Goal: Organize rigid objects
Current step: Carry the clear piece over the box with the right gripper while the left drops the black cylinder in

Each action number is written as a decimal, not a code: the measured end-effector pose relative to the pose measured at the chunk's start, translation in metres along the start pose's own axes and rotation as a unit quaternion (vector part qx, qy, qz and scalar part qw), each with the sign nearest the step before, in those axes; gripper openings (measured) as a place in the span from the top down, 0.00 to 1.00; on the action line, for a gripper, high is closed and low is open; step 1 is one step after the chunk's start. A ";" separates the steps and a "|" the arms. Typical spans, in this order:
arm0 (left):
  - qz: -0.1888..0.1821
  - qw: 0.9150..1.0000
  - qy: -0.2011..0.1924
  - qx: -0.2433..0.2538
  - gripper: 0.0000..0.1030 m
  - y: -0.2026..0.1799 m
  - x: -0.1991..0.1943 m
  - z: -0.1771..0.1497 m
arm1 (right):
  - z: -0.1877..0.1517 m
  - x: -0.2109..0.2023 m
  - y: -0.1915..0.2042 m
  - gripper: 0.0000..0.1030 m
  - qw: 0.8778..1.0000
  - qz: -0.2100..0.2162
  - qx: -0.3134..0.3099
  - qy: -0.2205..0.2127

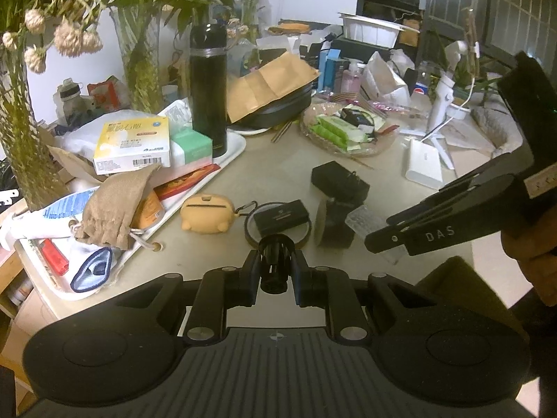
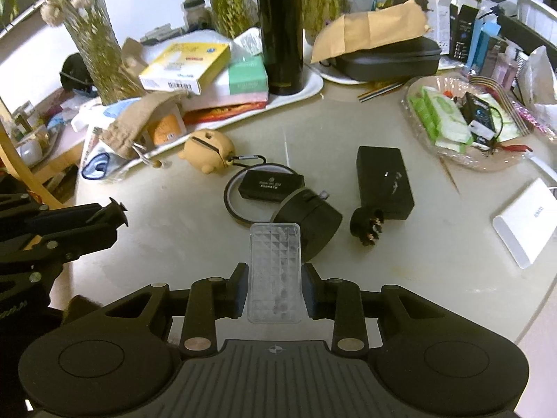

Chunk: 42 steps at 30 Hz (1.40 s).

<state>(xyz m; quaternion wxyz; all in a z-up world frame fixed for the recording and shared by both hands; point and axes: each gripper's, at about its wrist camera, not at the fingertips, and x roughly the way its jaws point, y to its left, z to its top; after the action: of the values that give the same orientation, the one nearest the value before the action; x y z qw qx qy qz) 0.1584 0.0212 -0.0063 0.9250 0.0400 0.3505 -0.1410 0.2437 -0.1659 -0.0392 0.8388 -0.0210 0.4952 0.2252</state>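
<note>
My left gripper point(image 1: 275, 268) is shut on a small black cylindrical part point(image 1: 275, 261) and holds it above the table; it also shows in the right wrist view point(image 2: 111, 214). My right gripper point(image 2: 275, 278) is shut on a clear plastic case point(image 2: 275, 271), which also shows in the left wrist view point(image 1: 369, 223). On the beige table lie a black round device point(image 2: 310, 224), a small black box point(image 2: 269, 184) on a tape ring point(image 2: 231, 195), a black adapter point(image 2: 384, 181), a black bit holder point(image 2: 367, 226) and a tan pig-shaped case point(image 2: 209, 149).
A white tray point(image 1: 236, 146) holds boxes, a burlap pouch point(image 1: 115, 205) and a black flask point(image 1: 208, 87). Glass vases stand at the left. A clear dish point(image 2: 470, 118) of packets and a white power bank point(image 2: 525, 223) lie at the right.
</note>
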 end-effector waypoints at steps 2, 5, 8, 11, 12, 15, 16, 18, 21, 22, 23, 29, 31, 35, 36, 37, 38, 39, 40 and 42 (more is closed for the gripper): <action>-0.001 1.000 -0.001 0.002 0.81 -0.004 -0.005 0.003 | -0.003 -0.009 0.000 0.66 1.000 0.001 -0.003 -0.006; -0.005 1.000 -0.002 0.007 0.81 -0.011 -0.012 0.005 | -0.007 -0.024 0.000 0.66 1.000 0.004 -0.006 -0.015; -0.007 1.000 0.000 0.010 0.81 -0.017 -0.018 0.005 | -0.013 -0.038 0.000 0.66 1.000 0.009 -0.006 -0.022; -0.011 1.000 0.003 0.012 0.81 -0.022 -0.025 0.003 | -0.020 -0.049 0.000 0.66 1.000 0.015 -0.007 -0.025; -0.011 1.000 0.004 0.013 0.81 -0.024 -0.028 0.002 | -0.022 -0.052 0.001 0.66 0.999 0.017 -0.007 -0.026; -0.014 1.000 0.006 0.015 0.81 -0.028 -0.035 0.000 | -0.032 -0.063 0.001 0.66 0.999 0.020 -0.008 -0.029; -0.015 1.000 0.007 0.015 0.81 -0.029 -0.037 -0.001 | -0.036 -0.066 0.000 0.66 0.999 0.021 -0.006 -0.030; -0.018 1.000 0.008 0.017 0.81 -0.032 -0.042 -0.003 | -0.042 -0.071 0.000 0.66 0.999 0.022 -0.005 -0.030; -0.021 0.999 0.011 0.021 0.81 -0.036 -0.047 -0.007 | -0.052 -0.078 -0.001 0.66 0.999 0.023 -0.002 -0.030; -0.024 0.999 0.013 0.021 0.81 -0.037 -0.050 -0.009 | -0.055 -0.081 -0.001 0.66 0.999 0.024 0.000 -0.030; -0.026 0.999 0.014 0.020 0.81 -0.038 -0.051 -0.010 | -0.058 -0.082 -0.001 0.66 0.999 0.024 0.001 -0.029; -0.039 0.999 0.029 0.025 0.81 -0.044 -0.059 -0.027 | -0.079 -0.089 -0.002 0.66 0.999 0.025 0.012 -0.023; -0.043 0.998 0.036 0.025 0.81 -0.045 -0.062 -0.033 | -0.085 -0.090 -0.001 0.66 0.999 0.029 0.013 -0.020; -0.052 0.997 0.052 0.026 0.81 -0.049 -0.064 -0.045 | -0.095 -0.094 0.001 0.66 0.999 0.033 0.017 -0.018; -0.056 0.996 0.056 0.027 0.81 -0.050 -0.065 -0.048 | -0.097 -0.095 0.001 0.66 0.999 0.034 0.018 -0.018; -0.060 0.996 0.059 0.029 0.81 -0.051 -0.065 -0.050 | -0.099 -0.096 0.001 0.66 0.999 0.034 0.020 -0.018; -0.064 0.996 0.061 0.030 0.81 -0.052 -0.065 -0.052 | -0.101 -0.097 0.002 0.66 0.999 0.035 0.021 -0.017; -0.067 0.995 0.062 0.031 0.81 -0.053 -0.066 -0.054 | -0.102 -0.098 0.002 0.66 0.999 0.036 0.021 -0.017; -0.072 0.995 0.065 0.033 0.81 -0.054 -0.066 -0.056 | -0.105 -0.099 0.003 0.66 0.999 0.037 0.022 -0.017; -0.077 0.994 0.070 0.032 0.81 -0.055 -0.066 -0.059 | -0.107 -0.100 0.004 0.66 0.999 0.038 0.022 -0.016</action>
<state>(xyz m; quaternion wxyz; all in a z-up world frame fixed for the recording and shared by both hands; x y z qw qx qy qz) 0.0579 -0.0055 -0.0058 0.8829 0.0518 0.4115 -0.2200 0.1134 -0.2257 -0.0094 0.8379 0.0197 0.4865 0.2465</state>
